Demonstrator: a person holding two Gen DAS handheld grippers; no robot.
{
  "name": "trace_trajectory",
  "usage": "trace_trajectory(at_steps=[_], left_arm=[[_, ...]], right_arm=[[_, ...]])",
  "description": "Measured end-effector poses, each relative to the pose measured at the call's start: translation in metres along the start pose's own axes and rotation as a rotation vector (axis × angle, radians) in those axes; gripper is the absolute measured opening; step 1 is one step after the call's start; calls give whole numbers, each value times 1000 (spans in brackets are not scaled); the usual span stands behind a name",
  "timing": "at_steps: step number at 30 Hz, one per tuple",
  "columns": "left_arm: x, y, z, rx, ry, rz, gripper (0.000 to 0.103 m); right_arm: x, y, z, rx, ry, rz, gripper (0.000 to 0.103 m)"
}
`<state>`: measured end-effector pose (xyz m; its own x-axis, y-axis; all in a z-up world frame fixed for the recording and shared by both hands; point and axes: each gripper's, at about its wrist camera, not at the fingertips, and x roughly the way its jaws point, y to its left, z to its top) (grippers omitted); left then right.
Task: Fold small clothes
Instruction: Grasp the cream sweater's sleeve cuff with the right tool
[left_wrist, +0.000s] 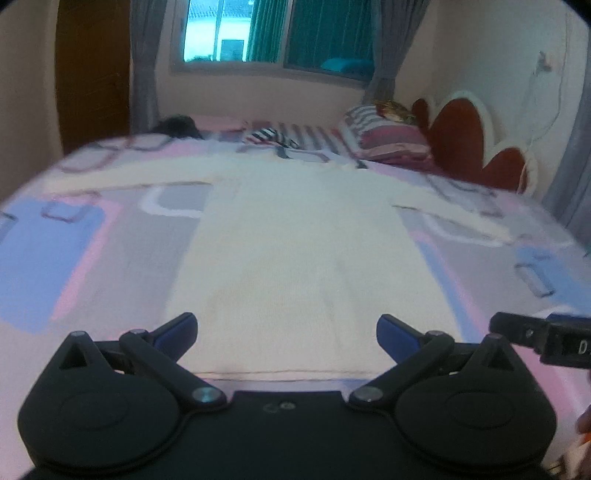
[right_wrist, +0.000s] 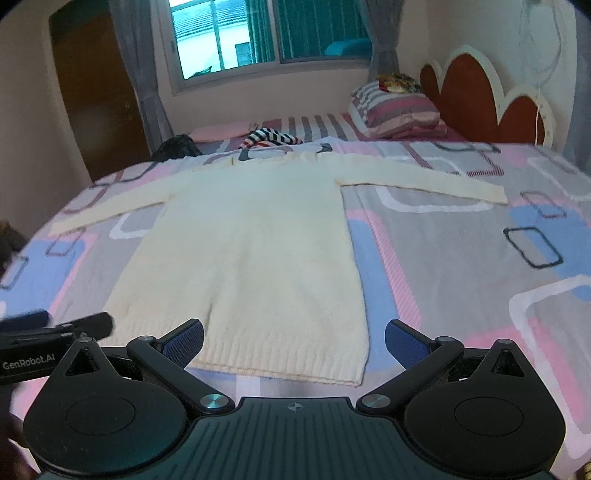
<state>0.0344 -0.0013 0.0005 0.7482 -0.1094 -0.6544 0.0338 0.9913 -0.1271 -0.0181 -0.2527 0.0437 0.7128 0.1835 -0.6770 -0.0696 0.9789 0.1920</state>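
A cream knitted sweater (right_wrist: 255, 240) lies flat on the bed, hem toward me and both sleeves spread out sideways. In the left wrist view the same sweater (left_wrist: 295, 251) is blurred and fills the middle. My left gripper (left_wrist: 287, 334) is open just above the hem, nothing between its blue pads. My right gripper (right_wrist: 294, 341) is also open, hovering over the hem's right part and holding nothing. Each gripper shows at the edge of the other's view: the right gripper's body (left_wrist: 546, 339) and the left gripper's body (right_wrist: 55, 332).
The bedsheet (right_wrist: 461, 258) has pink, grey and blue blocks. A striped garment (right_wrist: 269, 138) and a dark bundle (right_wrist: 177, 146) lie at the far side. Striped pillows (right_wrist: 399, 107) rest by the red headboard (right_wrist: 480, 88). Window and curtains stand behind.
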Motion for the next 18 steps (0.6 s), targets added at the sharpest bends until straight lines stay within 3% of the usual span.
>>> trace_trajectory(at_steps=[4, 7, 10, 14, 18], left_arm=[[16, -12, 11, 50, 5, 6, 103], [28, -23, 21, 102, -13, 41, 103], [44, -30, 34, 122, -14, 51, 103], [65, -27, 52, 68, -43, -29, 103], [95, -28, 73, 110, -73, 40, 103]], right_arm=[[6, -14, 11, 21, -20, -20, 103], [12, -34, 22, 80, -29, 72, 103], [23, -51, 36, 127, -44, 81, 103], [42, -76, 61, 172, -54, 85, 103], [64, -107, 88, 243, -66, 101, 103]])
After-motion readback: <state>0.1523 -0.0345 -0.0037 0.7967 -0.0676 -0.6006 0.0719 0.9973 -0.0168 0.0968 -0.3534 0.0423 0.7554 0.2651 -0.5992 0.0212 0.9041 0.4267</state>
